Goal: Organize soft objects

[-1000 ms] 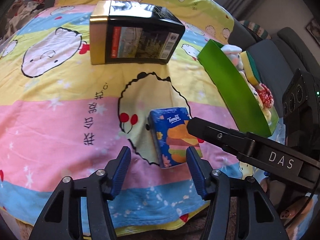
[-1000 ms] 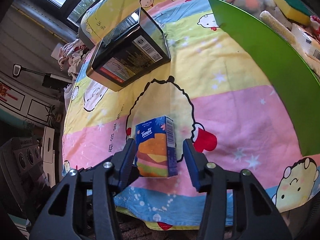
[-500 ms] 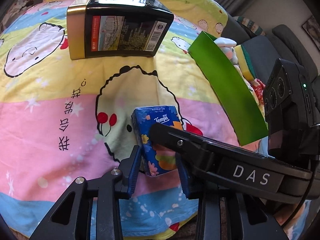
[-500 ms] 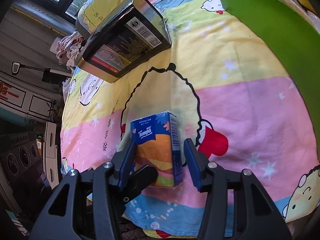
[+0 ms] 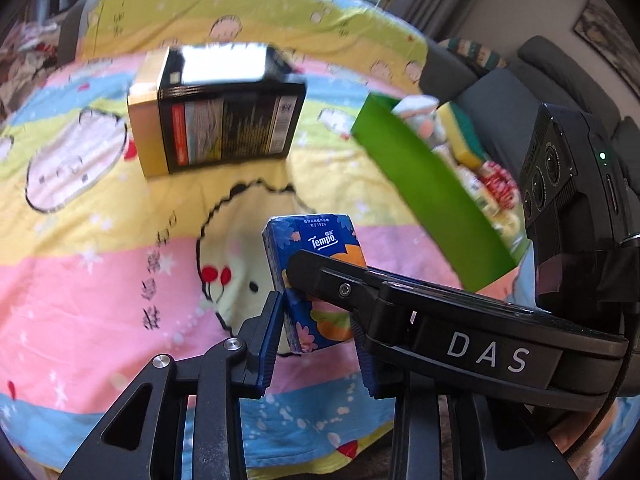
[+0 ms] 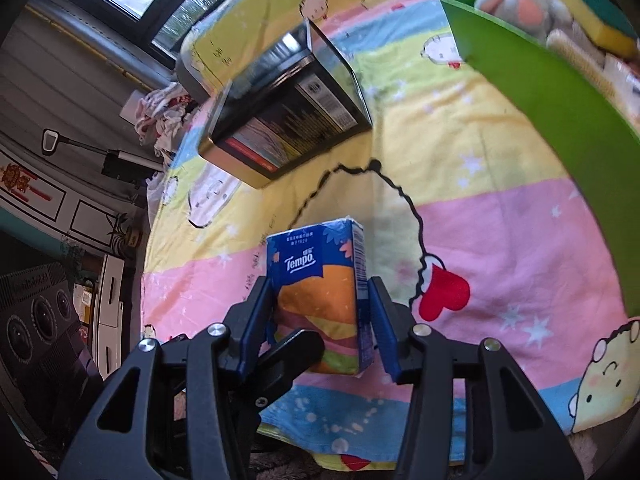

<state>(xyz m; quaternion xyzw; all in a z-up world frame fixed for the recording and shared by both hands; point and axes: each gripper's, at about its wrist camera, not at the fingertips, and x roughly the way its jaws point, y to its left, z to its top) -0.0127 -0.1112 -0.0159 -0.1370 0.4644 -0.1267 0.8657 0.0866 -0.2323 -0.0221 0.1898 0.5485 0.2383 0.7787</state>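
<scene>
A blue Tempo tissue pack [image 5: 316, 248] [image 6: 316, 280] with an orange burger print stands upright, held from two sides. My left gripper [image 5: 316, 312] is shut on its lower half, blue pads against its sides. My right gripper [image 6: 320, 288] grips the same pack, a pad lying on each side face. In the left wrist view one of the right gripper's fingers [image 5: 400, 304] crosses the front of the pack. One of the left gripper's fingers [image 6: 296, 344] shows low on the pack in the right wrist view. The pack's bottom edge sits just above the cartoon blanket [image 5: 100, 280].
A green bin [image 5: 432, 200] [image 6: 540, 92] stands to the right, holding a plush toy [image 6: 520, 4], a yellow-green sponge [image 6: 588, 8] and other small items. A black and gold box [image 5: 228, 128] [image 6: 288, 120] lies farther back. A grey sofa [image 5: 500, 92] is behind the bin.
My left gripper went from wide open in front of the pack to shut on it. Both grippers and the pack have shifted together against the blanket, slightly upward.
</scene>
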